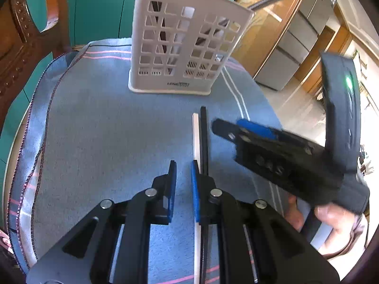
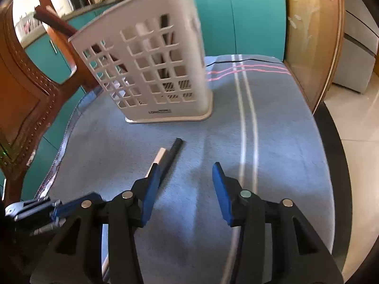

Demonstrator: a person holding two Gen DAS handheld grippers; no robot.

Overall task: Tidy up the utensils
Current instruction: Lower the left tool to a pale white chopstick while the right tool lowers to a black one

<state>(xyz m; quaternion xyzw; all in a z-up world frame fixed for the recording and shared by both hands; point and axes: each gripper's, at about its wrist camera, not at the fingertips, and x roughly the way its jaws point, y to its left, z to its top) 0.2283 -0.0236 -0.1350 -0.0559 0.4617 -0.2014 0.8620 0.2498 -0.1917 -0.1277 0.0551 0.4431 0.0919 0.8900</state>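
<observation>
Your left gripper (image 1: 183, 165) sat nearest, its jaws nearly together with nothing between them, the white stick (image 1: 196, 137) and black stick (image 1: 203, 137) lying side by side on the blue cloth (image 1: 106, 130) just right of its right finger. Your right gripper (image 2: 186, 172) hung with jaws apart and empty, both sticks by its left finger, perhaps passing beneath it. Beyond the sticks' far ends stood the white slotted holder (image 1: 184, 45), upright, with utensils inside.
</observation>
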